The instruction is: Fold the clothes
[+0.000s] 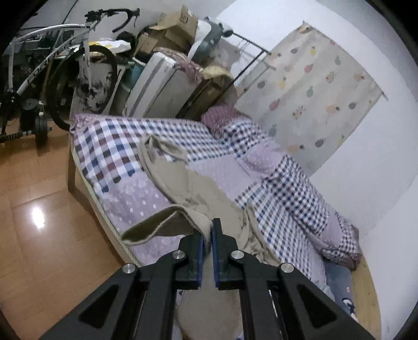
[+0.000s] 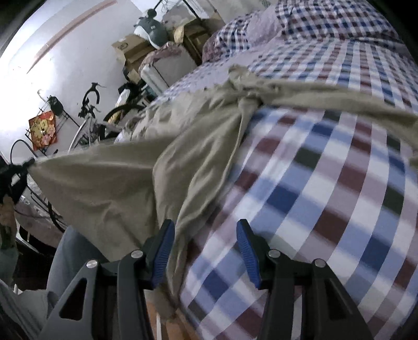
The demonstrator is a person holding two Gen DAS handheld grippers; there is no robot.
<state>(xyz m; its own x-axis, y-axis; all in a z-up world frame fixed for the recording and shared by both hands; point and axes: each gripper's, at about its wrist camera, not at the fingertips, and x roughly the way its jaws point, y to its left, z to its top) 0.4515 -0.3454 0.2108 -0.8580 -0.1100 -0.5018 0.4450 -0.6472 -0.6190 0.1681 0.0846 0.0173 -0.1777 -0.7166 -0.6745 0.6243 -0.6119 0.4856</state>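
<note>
On the bed, over its checked and dotted cover, lies my beige garment, crumpled, stretching from mid-bed toward the near edge.

Left tongs: together, clamped on a bunched fold of the beige garment near the bed's near edge. Cloth rises up into the blue pads. A cuff or hem end of the same garment loops out beside the tongs, toward the wooden floor side of the bed.

Right tongs: apart, nothing pressed between them. They hang low over the bed's checked cover; the beige garment's edge runs just past the inside of one blue pad, contact uncertain through blur. From there the cloth is pulled taut away off the bed's side to a dark tip, the other tongs, where it is pinched.

Beyond the bed's far end: bicycle, cardboard boxes, a white appliance casing. Along the bed's wall side, a fruit-print curtain.
</note>
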